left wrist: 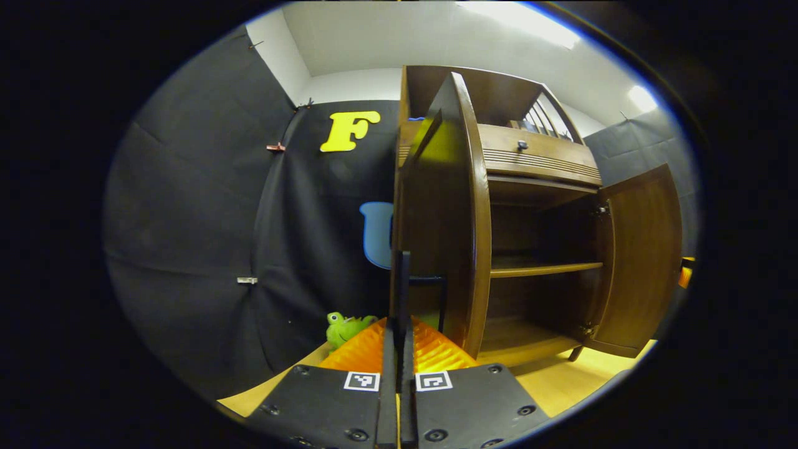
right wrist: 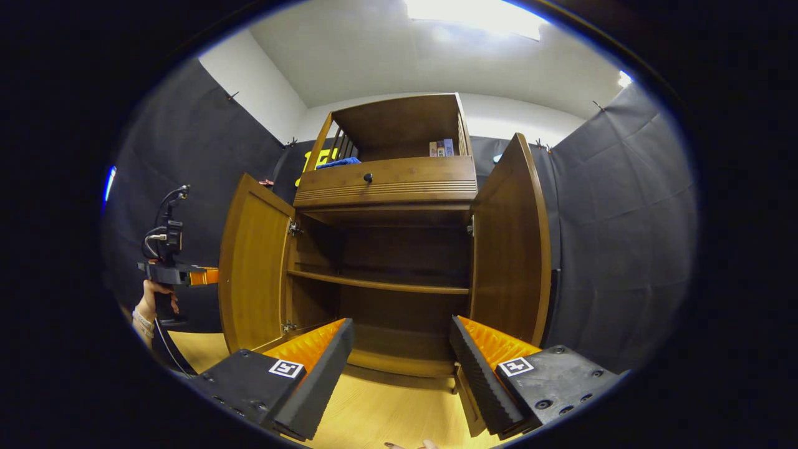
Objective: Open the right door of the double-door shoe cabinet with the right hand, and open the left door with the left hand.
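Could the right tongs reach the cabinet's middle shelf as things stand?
Probably yes. The right tongs are open and face the cabinet's interior squarely; both the left door and the right door are swung wide, and nothing stands between the tongs and the middle shelf.

Left gripper has its jaws pressed together, no gap between them, pointing forward and level. Right gripper stands with jaws spread wide, nothing between them. Off to its left, a hand grips the left gripper's handle upright.
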Motion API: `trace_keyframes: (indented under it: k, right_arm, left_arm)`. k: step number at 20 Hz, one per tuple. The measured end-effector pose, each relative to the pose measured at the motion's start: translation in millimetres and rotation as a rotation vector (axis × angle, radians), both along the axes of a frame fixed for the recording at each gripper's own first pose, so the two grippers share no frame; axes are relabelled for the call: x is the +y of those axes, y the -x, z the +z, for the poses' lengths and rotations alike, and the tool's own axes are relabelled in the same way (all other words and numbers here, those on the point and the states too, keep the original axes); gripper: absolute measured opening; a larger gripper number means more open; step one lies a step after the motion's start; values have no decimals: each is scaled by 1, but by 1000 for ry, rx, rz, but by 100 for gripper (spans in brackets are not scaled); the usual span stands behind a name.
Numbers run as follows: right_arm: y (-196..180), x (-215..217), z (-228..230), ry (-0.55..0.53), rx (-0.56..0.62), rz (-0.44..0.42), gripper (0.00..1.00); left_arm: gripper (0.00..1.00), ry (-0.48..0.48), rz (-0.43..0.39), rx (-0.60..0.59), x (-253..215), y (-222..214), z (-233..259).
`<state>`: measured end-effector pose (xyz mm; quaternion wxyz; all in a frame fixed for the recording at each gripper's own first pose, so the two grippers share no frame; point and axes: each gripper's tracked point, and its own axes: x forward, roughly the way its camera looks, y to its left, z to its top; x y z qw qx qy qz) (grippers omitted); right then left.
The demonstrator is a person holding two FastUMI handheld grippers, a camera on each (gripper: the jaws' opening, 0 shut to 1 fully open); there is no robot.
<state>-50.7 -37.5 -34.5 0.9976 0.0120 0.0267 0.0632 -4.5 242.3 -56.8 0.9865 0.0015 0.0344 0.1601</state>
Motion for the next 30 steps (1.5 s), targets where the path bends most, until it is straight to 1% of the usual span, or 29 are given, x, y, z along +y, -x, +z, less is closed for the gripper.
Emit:
trace_keyframes:
  k: [2,3,4,5,6,7,8,9,11,12,13,15,17,18,19,20,21,22,23,24,25,27,28,30]
  right_arm:
    - [-2,5,-5,-6,14,15,98]
    - [-2,7,-6,-4,20,21,97]
    - [-3,8,-7,-2,25,26,97]
    - [-3,8,-8,-1,28,30,98]
    - [-2,8,-9,-2,30,34,99]
    - [-3,9,-8,-3,33,36,99]
    - [-4,9,-9,-1,35,37,98]
    - [-5,9,-8,2,36,34,97]
    - [-7,6,-7,12,31,19,97]
    - [-9,6,-4,21,24,8,97]
    - [-11,5,-2,32,20,-8,97]
    - [-15,7,4,50,10,-22,97]
    - [-15,16,16,62,-14,-8,97]
    - [-15,18,20,68,-24,-3,97]
    - [-14,20,24,76,-32,3,97]
    - [-13,20,27,84,-40,8,97]
    - [-12,21,31,88,-48,10,97]
    - [-11,21,34,90,-56,16,97]
    - [-10,22,36,88,-59,22,97]
    - [-9,22,36,84,-61,27,95]
    - [-9,22,37,78,-60,29,95]
    - [-10,20,37,68,-54,26,95]
    - [-11,20,38,65,-54,25,97]
    - [-10,20,39,61,-54,28,97]
  left_arm:
    - [6,12,-1,10,2,8,-4]
    - [7,-3,6,20,4,14,-4]
    - [6,-22,24,35,8,21,-7]
    - [5,-40,60,48,14,31,-6]
    - [5,-43,84,58,16,41,-6]
    - [5,-42,99,55,13,50,0]
    - [3,-41,98,40,4,57,9]
    - [5,-50,89,17,-8,62,22]
    - [5,-53,40,-14,-44,67,38]
    - [3,-48,-13,-28,-72,63,45]
    - [5,-43,-67,-44,-97,57,51]
    - [5,-52,-157,-50,-140,54,58]
    - [52,-83,-190,-55,-163,47,59]
    - [75,-99,-197,-47,-171,42,56]
    - [99,-105,-221,-25,-184,39,53]
    - [99,-95,-247,-6,-197,35,47]
    - [96,-72,-270,-6,-209,32,45]
    - [100,-53,-294,-13,-218,28,48]
    - [100,-43,-304,-19,-225,25,50]
    - [99,-43,-298,-26,-228,24,53]
    - [96,-53,-286,-38,-229,22,57]
    - [95,-65,-270,-62,-232,23,62]
    - [94,-64,-275,-65,-235,24,61]
    - [99,-60,-295,-56,-240,23,60]
